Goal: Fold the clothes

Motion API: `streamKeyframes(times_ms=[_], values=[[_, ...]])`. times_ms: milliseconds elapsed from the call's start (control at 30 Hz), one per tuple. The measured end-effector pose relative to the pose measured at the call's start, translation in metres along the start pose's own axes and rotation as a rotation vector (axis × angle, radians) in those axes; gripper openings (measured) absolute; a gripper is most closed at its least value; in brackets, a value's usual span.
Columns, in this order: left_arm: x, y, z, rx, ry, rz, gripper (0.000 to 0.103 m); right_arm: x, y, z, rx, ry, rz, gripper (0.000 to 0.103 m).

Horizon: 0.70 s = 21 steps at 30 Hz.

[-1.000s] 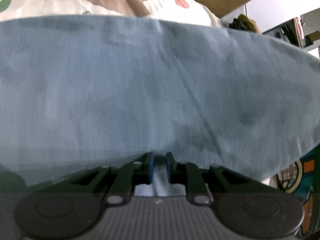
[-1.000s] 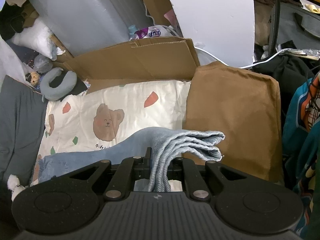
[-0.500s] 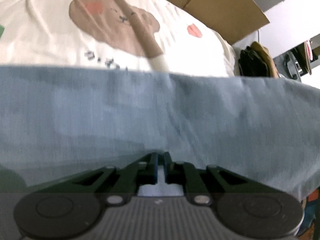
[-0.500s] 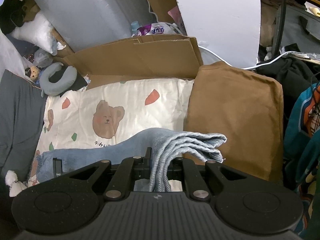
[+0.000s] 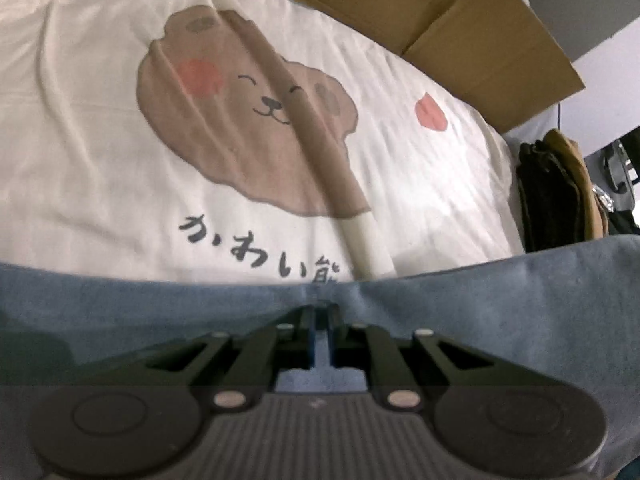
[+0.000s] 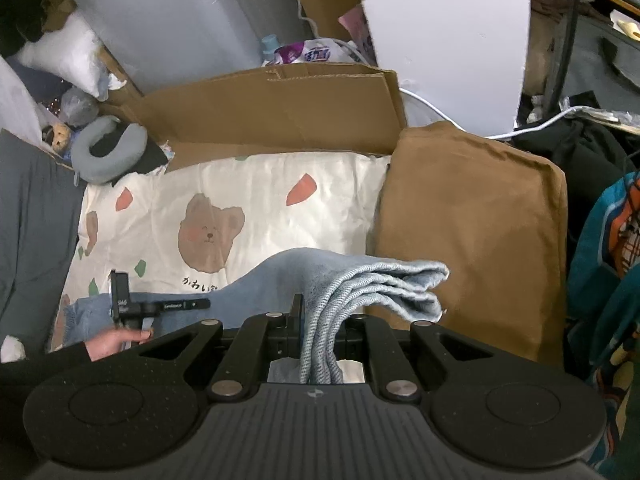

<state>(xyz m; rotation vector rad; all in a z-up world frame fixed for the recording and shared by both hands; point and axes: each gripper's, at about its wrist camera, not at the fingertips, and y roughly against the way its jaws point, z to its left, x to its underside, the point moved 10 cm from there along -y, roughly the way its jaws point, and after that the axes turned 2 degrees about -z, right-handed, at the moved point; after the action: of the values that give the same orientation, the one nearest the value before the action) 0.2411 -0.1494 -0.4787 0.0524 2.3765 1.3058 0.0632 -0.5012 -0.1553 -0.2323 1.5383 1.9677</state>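
A light-blue denim garment [image 5: 500, 304] stretches as a band across the low part of the left wrist view, over a cream bear-print sheet [image 5: 100, 128]. My left gripper [image 5: 319, 314] is shut on the garment's near edge. In the right wrist view the same garment [image 6: 280, 276] runs from the lower left up to a bunched stack of folds. My right gripper [image 6: 320, 320] is shut on that bunch, and the folds stick out to the right past the fingers. A hand [image 6: 116, 340] in a dark sleeve carries the left tool at the garment's far left end.
A brown cushion [image 6: 472, 232] lies right of the sheet. Flattened cardboard [image 6: 280, 112] stands behind it, with a white board [image 6: 440, 20] above. A grey neck pillow [image 6: 108, 148] sits at the back left, a grey blanket [image 6: 28, 220] on the left and clothes [image 6: 608, 248] on the right.
In the left view the blue cloth has sunk from filling the frame to a low band, uncovering the bear sheet. The hand and left tool have come into the right view.
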Motion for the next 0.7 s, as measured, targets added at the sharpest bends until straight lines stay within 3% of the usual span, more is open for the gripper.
streamKeyframes(times_ms=[267, 567, 700], values=[[0.026, 0.012, 0.002, 0.036, 0.028, 0.026, 0.007, -0.017, 0.004, 0.029, -0.006, 0.053, -0.009, 0.009], [0.094, 0.04, -0.006, 0.151, 0.089, 0.082, 0.007, -0.038, 0.016, 0.082, -0.037, 0.103, 0.004, 0.009], [0.112, 0.057, -0.013, 0.192, 0.064, 0.093, 0.018, -0.046, 0.019, 0.114, -0.05, 0.136, 0.029, 0.009]])
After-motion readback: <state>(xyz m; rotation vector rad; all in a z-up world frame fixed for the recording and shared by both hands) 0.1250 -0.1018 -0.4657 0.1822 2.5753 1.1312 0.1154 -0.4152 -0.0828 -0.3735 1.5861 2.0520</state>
